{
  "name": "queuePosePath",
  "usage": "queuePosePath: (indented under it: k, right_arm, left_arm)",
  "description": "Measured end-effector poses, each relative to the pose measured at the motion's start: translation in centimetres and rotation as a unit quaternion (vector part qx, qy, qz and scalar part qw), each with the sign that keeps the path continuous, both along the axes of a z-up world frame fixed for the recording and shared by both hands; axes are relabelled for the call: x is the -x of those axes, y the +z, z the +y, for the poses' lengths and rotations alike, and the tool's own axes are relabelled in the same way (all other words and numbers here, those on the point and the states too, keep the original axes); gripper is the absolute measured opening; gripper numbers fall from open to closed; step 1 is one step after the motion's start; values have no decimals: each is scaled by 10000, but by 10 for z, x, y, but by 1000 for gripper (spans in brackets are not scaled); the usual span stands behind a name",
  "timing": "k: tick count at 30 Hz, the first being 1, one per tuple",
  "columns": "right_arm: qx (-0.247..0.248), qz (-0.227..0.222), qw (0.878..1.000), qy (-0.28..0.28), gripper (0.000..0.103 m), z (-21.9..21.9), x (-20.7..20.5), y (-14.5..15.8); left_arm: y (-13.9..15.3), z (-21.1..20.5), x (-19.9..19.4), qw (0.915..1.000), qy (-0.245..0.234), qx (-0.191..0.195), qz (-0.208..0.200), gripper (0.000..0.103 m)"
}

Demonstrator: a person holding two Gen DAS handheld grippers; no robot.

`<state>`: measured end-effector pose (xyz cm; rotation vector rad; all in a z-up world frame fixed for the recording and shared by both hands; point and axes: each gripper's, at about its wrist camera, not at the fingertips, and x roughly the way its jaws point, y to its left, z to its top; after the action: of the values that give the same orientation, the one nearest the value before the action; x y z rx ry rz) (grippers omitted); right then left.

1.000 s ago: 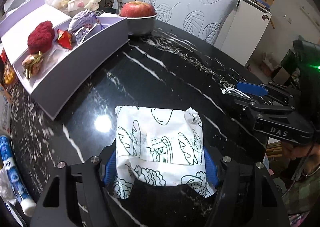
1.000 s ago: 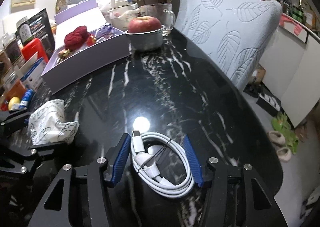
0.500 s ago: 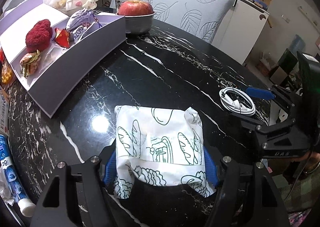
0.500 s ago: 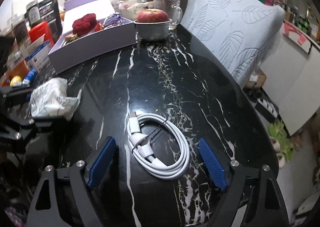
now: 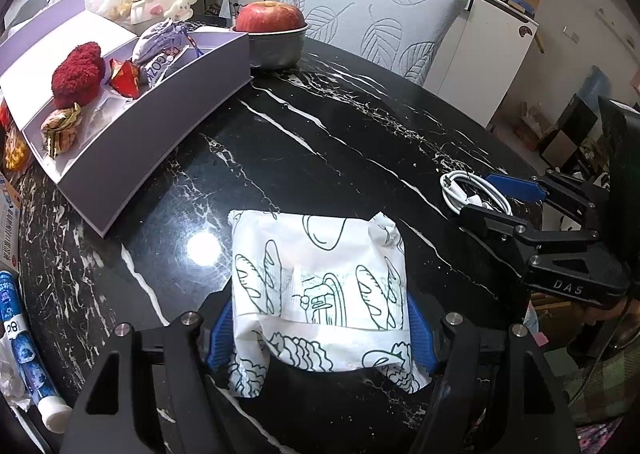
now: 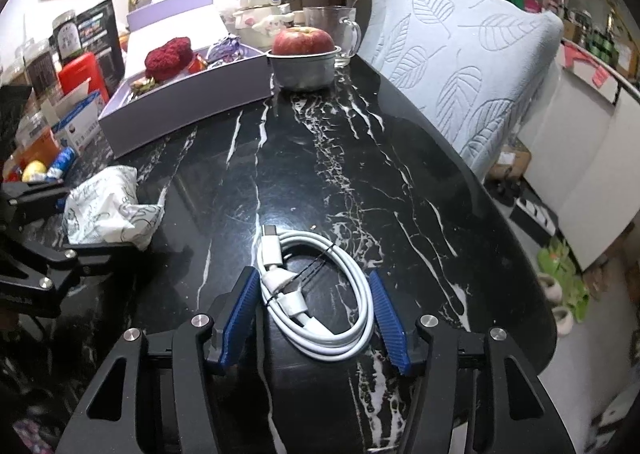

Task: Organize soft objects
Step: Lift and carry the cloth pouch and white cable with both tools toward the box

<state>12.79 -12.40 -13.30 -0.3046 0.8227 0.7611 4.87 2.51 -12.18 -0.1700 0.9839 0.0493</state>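
A white pouch (image 5: 320, 286) printed with green bread drawings is gripped between the left tool's (image 5: 320, 330) blue pads, low over the desk (image 5: 340, 141). Its near edge is hidden by the tool. The right tool (image 6: 314, 314) has just been closing around a coiled white cable (image 6: 316, 294); contact cannot be told.

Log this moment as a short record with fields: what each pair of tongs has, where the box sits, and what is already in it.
left tongs: closed on the printed tissue pack, which rests on the black marble table
right tongs: jaws have just been closing around the coiled white cable; pads at the coil's sides, contact unclear
purple box: open, at the table's far left
in box: red fuzzy item, wrapped sweets, small pouch
nearby: apple in a metal bowl
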Motion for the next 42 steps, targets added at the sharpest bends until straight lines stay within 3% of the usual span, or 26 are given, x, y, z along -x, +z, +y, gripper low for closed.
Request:
queuePosePath:
  k: [11,17,27,28,30,32,34,35,36,42]
  right_arm:
    - [37,88,9997,-217,57,-11,3,1]
    - [234,90,9974,-674,57,-27,1,2]
    - [284,21,9945,-1004,60,-50,12,1]
    - [278,-11,9944,-1020,62,-49,13,1]
    - [244,-33,9943,-1034,86,-47,13,-3]
    - [203,-163,9944,-1022,87,-45,15,-5]
    - [83,-291,9934,-1104,82,-47,17,-6]
    - [50,-346,9921,-1201,66,-49,17,-5]
    - [17,-360,9914,-1260,58,-51,16,-4]
    - [-68,-303,9919,-1232,54,-53,14,-1]
  left_arm:
    - [-1,-1,0,10000,-23,-2,-5,70]
    - [-1,-2,-3,10000,-69,28,15,70]
    - [-2,-28,-18,9987,-482,161,-12,70]
    - [-2,-30,-19,9985,-513,177,-12,70]
    - [-2,-34,-20,9982,-566,212,-10,70]
    - [-2,-37,-20,9980,-594,196,-7,70]
    - [-2,-37,-21,9981,-593,174,-2,70]
    - [-3,-37,-21,9981,-589,181,4,70]
    - [-2,-37,-21,9981,-584,187,9,70]
    - [-2,-37,-22,9982,-563,213,12,70]
